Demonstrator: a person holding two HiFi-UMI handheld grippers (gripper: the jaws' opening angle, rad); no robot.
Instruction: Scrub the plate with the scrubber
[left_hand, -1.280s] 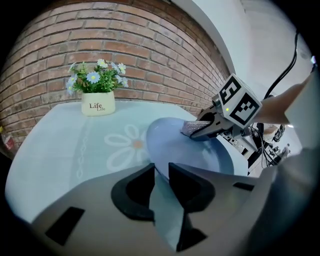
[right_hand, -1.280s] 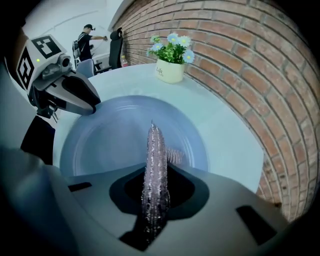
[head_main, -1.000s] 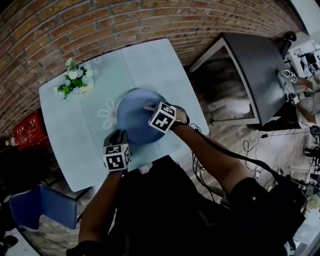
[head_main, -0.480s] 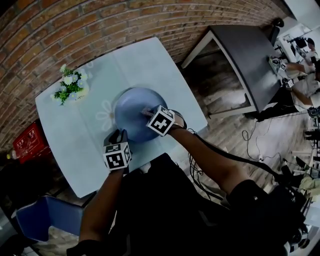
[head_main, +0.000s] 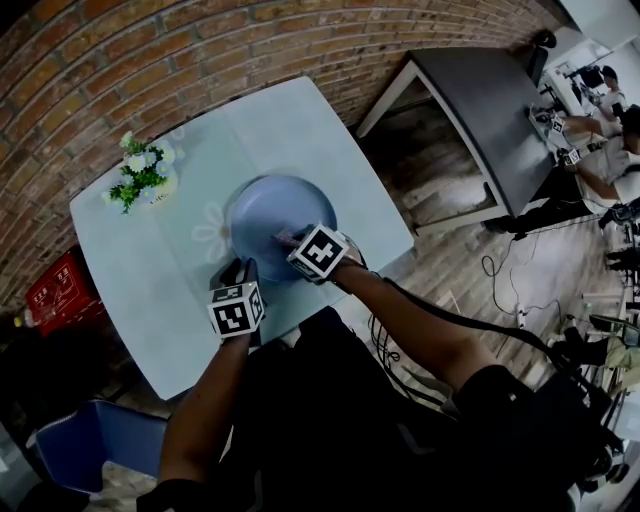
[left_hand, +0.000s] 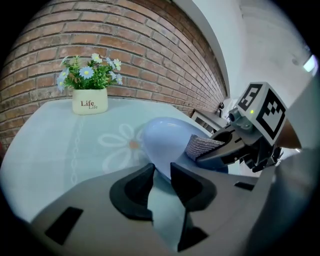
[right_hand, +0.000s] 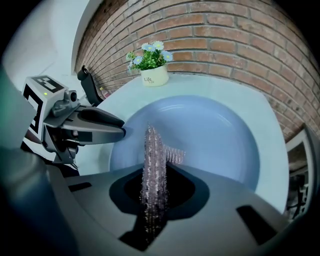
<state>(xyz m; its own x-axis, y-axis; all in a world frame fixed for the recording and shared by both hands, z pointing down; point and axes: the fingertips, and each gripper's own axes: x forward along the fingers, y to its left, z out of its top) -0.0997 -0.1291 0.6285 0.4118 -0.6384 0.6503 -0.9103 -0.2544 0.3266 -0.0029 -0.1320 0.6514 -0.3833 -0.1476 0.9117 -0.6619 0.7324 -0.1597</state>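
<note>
Currently: plate (head_main: 280, 220), round, pale blue, lies flat near the table's (head_main: 300, 115) middle, toward its near edge. Scrubber (right_hand: 154, 150), silvery mesh, has its long axis along the jaws and points steeply down at the plate's near part; the right gripper (right_hand: 157, 175) pinches it. Left gripper (left_hand: 161, 172) tilts down at the plate's near-left rim. Its jaws are spread, having just been opening, with the rim between them, unpressed. Left forearm (head_main: 205, 400) and right forearm (head_main: 420, 320) reach in over the near edge. Flower pot (left_hand: 90, 102), at the far corner by the brick wall (left_hand: 125, 45), reads "Life".
</note>
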